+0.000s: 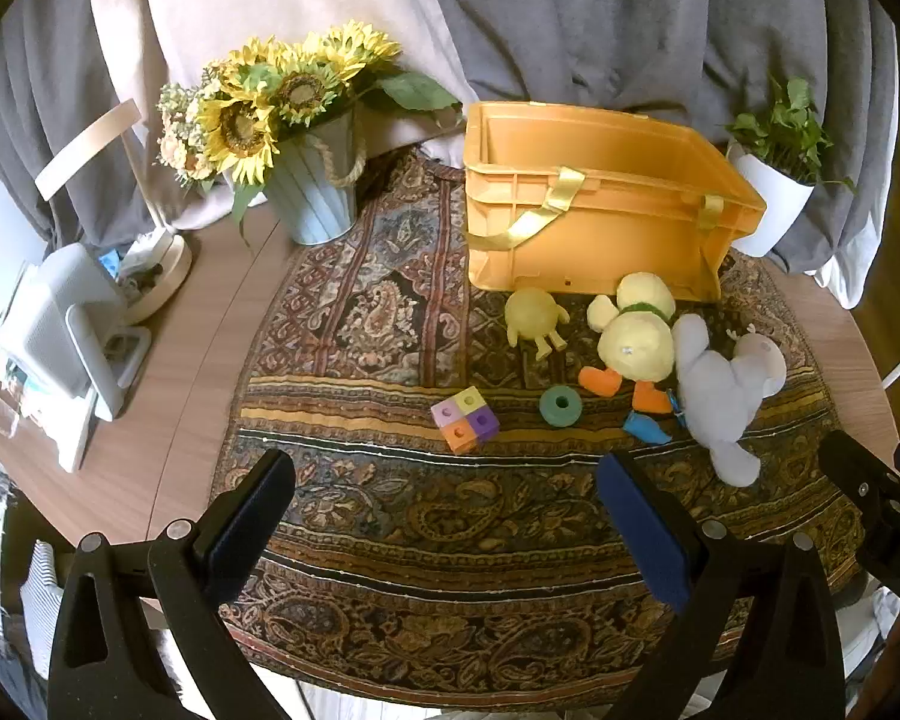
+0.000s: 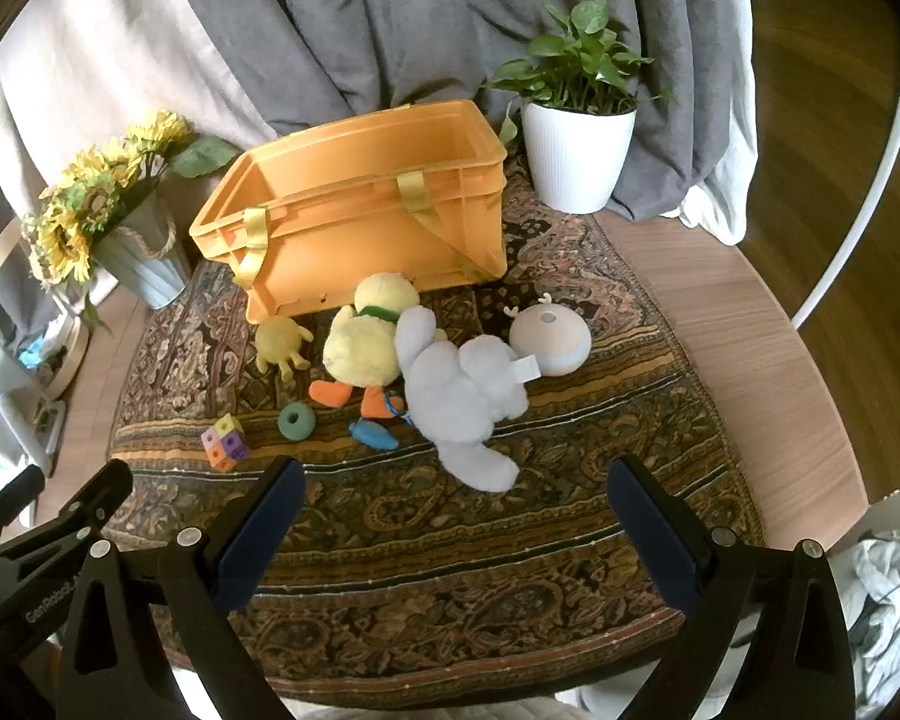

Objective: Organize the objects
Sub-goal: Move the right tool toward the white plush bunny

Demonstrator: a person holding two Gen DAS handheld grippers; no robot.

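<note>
Left tongs (image 1: pixel 447 516): spread wide, empty, hovering over the near edge of the paisley cloth (image 1: pixel 390 540) short of the toys.
Toys on the surface, left to right: one colour-block cube (image 1: pixel 465 419), one yellow squishy figure (image 1: pixel 534 319), one green ring (image 1: pixel 560 404), one yellow duck plush (image 1: pixel 636 339), one blue fish-like toy (image 1: pixel 647 427), one pale grey plush (image 1: pixel 720 390).
Orange crate (image 1: pixel 600 204): one, behind the toys, seemingly empty; probably where they belong.
Right tongs (image 2: pixel 456 516): spread, empty, just short of the grey plush.
Decor: one sunflower pail (image 1: pixel 315 192), one potted plant (image 2: pixel 576 144), flanking the crate.
</note>
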